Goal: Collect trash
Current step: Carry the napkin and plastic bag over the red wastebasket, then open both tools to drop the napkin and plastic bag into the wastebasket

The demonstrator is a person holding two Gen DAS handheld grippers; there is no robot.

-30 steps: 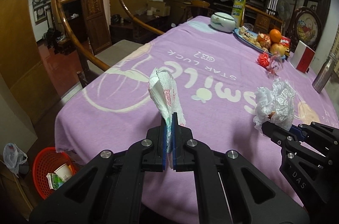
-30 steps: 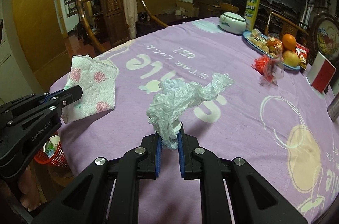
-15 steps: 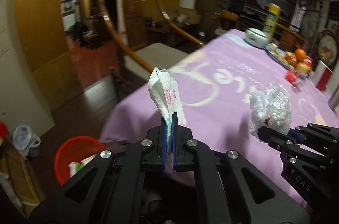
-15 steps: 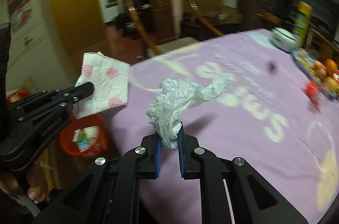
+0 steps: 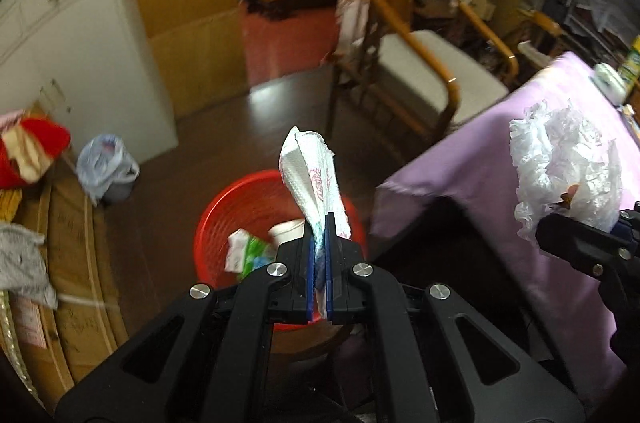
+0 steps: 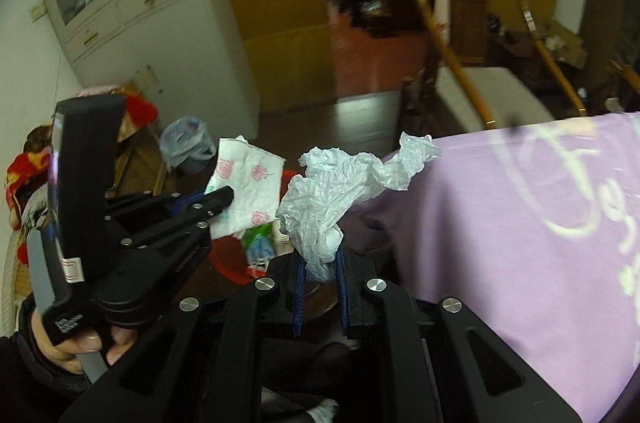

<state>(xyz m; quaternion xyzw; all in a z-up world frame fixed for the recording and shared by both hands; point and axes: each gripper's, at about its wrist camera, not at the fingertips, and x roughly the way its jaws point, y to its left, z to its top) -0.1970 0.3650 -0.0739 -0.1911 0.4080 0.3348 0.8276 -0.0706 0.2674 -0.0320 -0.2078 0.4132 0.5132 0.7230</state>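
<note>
In the left wrist view, our left gripper point(image 5: 319, 223) has its blue pads pressed together on a folded paper napkin point(image 5: 310, 169) with a pink rose print. The napkin stands up from the pads, over the red basket point(image 5: 224, 211) on the dark wood floor. In the basket lie a paper cup point(image 5: 286, 229) and a green and white wrapper point(image 5: 246, 251). Left of the basket the floor is free as far as a small bin with a plastic bag point(image 5: 106, 169), which stands beside a white cabinet point(image 5: 80, 35). On the right, the corner of the purple tablecloth point(image 5: 472, 175) hangs close to the basket. Behind it stands a wooden chair point(image 5: 424, 79) with a pale seat, and further back an open doorway to a red floor. Our right gripper point(image 5: 576, 219) comes in at the right edge and is clamped on a crumpled white plastic bag point(image 5: 560, 163).

In the right wrist view, our right gripper point(image 6: 320, 261) holds the crumpled bag point(image 6: 332, 191) between its blue pads, just past the edge of the tablecloth point(image 6: 520, 215). The cloth bears pale printed letters; here we cannot read them. The left gripper point(image 6: 224, 197) holds the napkin point(image 6: 250, 187) over the basket point(image 6: 228, 259), which is mostly hidden. A hand point(image 6: 76, 341) grips its handle; the label there is too blurred to read. A white cabinet point(image 6: 140, 15) with glass doors stands behind.
</note>
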